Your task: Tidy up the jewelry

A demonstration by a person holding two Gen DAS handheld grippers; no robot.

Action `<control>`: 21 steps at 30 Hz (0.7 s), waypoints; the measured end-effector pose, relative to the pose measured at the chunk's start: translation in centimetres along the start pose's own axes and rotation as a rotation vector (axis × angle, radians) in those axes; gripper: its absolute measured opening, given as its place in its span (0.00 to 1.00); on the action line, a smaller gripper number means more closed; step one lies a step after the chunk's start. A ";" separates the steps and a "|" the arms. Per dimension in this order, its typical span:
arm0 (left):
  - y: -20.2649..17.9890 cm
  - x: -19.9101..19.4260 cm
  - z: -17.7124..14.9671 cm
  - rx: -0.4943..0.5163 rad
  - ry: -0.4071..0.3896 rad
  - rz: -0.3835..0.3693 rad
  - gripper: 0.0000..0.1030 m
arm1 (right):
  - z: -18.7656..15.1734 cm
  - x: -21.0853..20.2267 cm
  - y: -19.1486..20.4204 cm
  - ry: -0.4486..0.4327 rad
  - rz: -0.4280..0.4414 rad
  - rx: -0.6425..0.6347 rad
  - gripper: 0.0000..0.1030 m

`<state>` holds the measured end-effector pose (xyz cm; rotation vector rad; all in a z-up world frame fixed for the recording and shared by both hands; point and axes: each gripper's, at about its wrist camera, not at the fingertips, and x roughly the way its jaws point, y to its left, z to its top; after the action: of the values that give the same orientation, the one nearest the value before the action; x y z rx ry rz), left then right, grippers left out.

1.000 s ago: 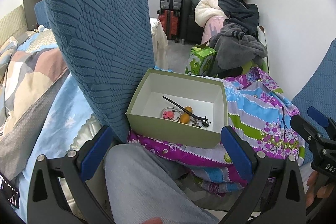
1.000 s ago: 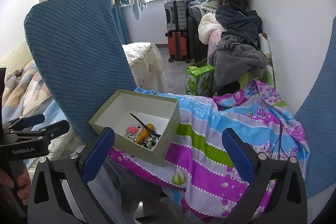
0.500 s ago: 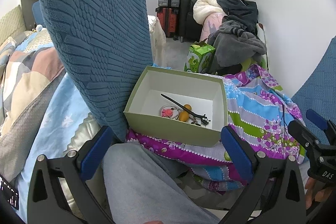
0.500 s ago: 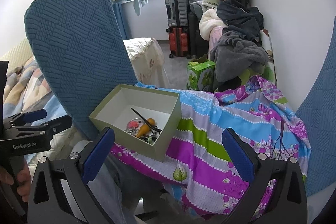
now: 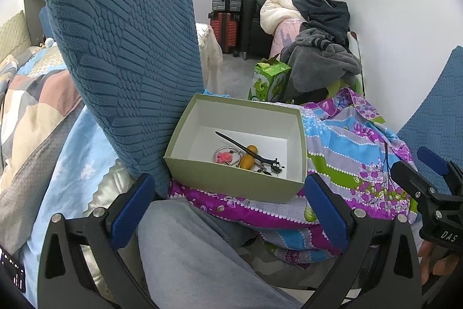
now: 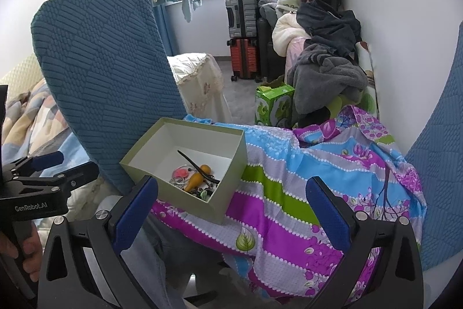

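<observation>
An open green box (image 5: 231,181) with a white inside sits on a colourful floral cloth (image 5: 353,152). In it lie a black hair stick (image 5: 246,148), an orange drop-shaped piece (image 5: 248,160), a round pink charm (image 5: 224,156) and small chain pieces. The box also shows in the right wrist view (image 6: 220,204) with the same items (image 6: 196,177). My left gripper (image 5: 228,210) is open and empty, just in front of the box. My right gripper (image 6: 231,207) is open and empty, near the box's front right corner.
A blue textured chair back (image 5: 124,48) stands against the box's left side. A grey trouser leg (image 5: 196,259) lies under the left gripper. A green carton (image 5: 269,83), a clothes pile (image 5: 321,60) and suitcases (image 5: 228,7) are behind. A second blue chair back (image 6: 439,164) is at right.
Both grippers have drifted slightly nearer the box and a little lower. Both stay open and empty; the box and its contents have not moved.
</observation>
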<state>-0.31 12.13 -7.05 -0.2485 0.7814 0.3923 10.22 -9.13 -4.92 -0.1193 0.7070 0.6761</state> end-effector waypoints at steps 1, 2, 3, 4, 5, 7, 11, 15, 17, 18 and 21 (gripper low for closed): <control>0.0 0.0 0.0 0.000 -0.001 0.001 0.99 | 0.0 0.0 0.0 0.001 0.000 0.000 1.00; 0.0 0.0 0.0 -0.001 -0.001 0.000 0.99 | 0.0 0.0 0.0 0.001 -0.001 0.000 1.00; 0.1 0.0 0.0 -0.002 -0.001 0.001 0.99 | 0.0 0.0 0.0 0.000 -0.001 0.001 1.00; 0.1 0.0 0.1 -0.002 -0.001 0.003 0.99 | 0.0 -0.1 0.1 0.000 -0.001 0.001 1.00; 0.1 0.0 0.1 -0.002 -0.001 0.001 0.99 | 0.0 -0.1 0.0 -0.001 0.000 0.000 1.00; 0.2 0.1 0.1 -0.005 -0.001 0.002 0.99 | 0.0 0.0 0.0 0.000 -0.001 -0.002 1.00; 0.3 0.1 0.1 -0.008 0.001 0.002 0.99 | 0.0 0.0 0.1 0.001 -0.002 0.000 1.00; 0.3 0.1 0.1 -0.018 0.006 0.004 0.99 | 0.0 0.0 0.1 0.004 -0.004 -0.003 1.00; 0.3 0.0 0.1 -0.020 0.005 0.008 0.99 | 0.1 -0.1 0.1 0.004 -0.003 -0.002 1.00; 0.3 0.0 0.1 -0.021 0.005 0.009 0.99 | 0.1 -0.1 0.0 0.005 -0.002 -0.001 1.00; 0.2 0.0 0.1 -0.020 0.005 0.011 0.99 | 0.1 -0.1 0.1 0.005 -0.002 -0.004 1.00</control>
<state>-0.33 12.32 -7.02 -0.2641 0.7840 0.4103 10.11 -9.06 -4.72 -0.1254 0.7104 0.6755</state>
